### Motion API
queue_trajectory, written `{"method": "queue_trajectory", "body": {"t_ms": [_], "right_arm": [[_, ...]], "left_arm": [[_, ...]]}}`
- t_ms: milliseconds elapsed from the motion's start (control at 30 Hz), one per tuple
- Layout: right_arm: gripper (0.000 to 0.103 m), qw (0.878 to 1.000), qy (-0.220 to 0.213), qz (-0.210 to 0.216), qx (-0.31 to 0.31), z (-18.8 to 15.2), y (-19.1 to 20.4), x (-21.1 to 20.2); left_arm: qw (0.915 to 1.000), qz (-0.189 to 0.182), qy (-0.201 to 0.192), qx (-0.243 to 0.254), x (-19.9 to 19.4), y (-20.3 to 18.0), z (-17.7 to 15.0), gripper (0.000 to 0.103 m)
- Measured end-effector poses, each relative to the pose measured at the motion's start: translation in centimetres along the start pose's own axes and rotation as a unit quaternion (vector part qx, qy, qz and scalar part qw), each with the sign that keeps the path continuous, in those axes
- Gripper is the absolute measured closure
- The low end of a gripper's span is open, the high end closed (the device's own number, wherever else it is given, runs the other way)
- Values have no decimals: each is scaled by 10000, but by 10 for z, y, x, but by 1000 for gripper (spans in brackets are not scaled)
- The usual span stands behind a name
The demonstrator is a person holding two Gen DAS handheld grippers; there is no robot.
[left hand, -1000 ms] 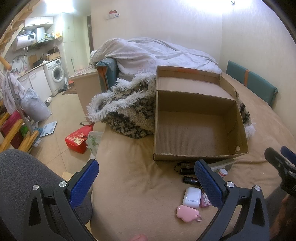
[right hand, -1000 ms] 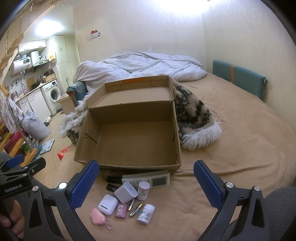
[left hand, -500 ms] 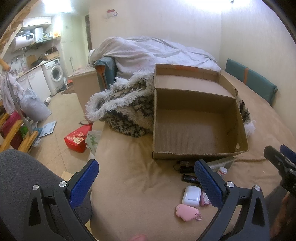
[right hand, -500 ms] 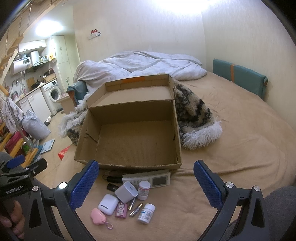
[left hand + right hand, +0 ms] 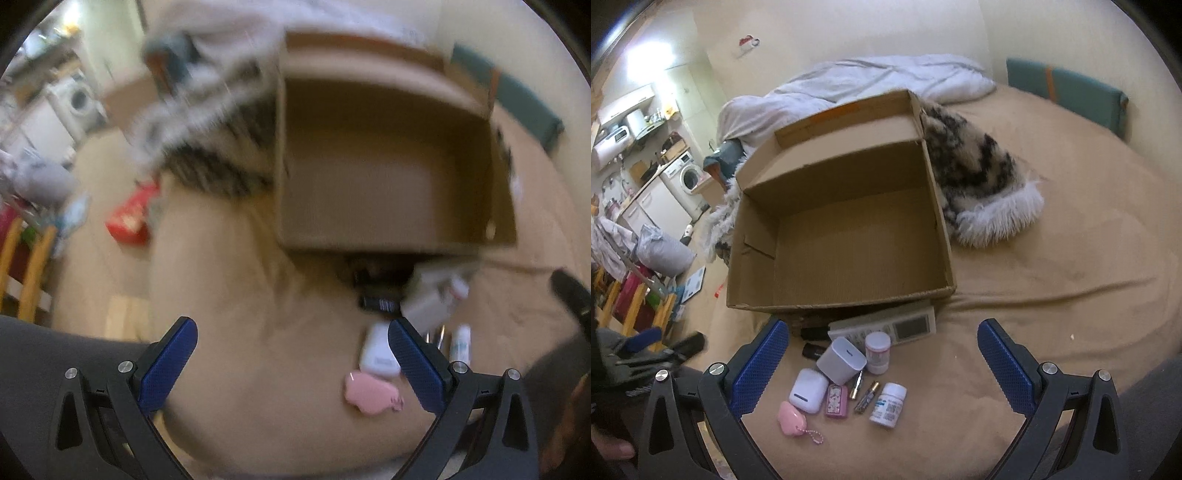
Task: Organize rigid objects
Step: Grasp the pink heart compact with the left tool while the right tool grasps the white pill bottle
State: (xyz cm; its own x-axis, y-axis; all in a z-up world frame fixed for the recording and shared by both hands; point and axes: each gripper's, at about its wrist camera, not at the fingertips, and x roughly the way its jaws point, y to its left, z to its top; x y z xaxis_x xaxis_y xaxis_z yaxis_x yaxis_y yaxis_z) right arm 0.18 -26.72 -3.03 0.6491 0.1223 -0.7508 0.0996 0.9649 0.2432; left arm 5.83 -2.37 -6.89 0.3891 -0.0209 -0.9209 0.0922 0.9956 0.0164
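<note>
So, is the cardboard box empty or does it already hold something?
Empty. The cardboard box shows only its bare floor; the small items still lie on the bed before it.

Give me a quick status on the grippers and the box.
Left gripper open, empty. Right gripper open, empty. Cardboard box empty; small items on the bed in front. Nothing blocking.

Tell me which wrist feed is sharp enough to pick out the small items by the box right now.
Right wrist view: sharp; the pill bottle, the white earbud case and the remote read clearly in front of the cardboard box, with fisheye bending at the edges. Left wrist view: smeared with motion blur; the pink charm is only a blob.
</note>
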Motion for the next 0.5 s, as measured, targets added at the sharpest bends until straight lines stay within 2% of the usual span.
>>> {"method": "queue_trajectory", "body": {"t_ms": [100,200,300,400,433,500], "right_arm": [[0,9998,162,29,122,-1,-5,5],[0,9990,357,67,270,-4,-10,12],[0,9975,602,118,358,-7,-11,20],[0,9958,773,241,433,-8,-12,24],[0,9953,857,236,397,-9,-12,27],[0,9924,1118,314,414,-10,-12,35]], "left_arm": [[9961,-194,828,218,37,-14,-10,2],[9865,-345,1386,797,62,-38,-27,2],[9813,-330,1520,1132,71,-53,-39,3],[9808,-386,1507,1175,77,-61,-40,6],[9805,-385,1521,1182,79,-63,-40,9],[9787,-340,1623,1207,83,-65,-39,29]]}}
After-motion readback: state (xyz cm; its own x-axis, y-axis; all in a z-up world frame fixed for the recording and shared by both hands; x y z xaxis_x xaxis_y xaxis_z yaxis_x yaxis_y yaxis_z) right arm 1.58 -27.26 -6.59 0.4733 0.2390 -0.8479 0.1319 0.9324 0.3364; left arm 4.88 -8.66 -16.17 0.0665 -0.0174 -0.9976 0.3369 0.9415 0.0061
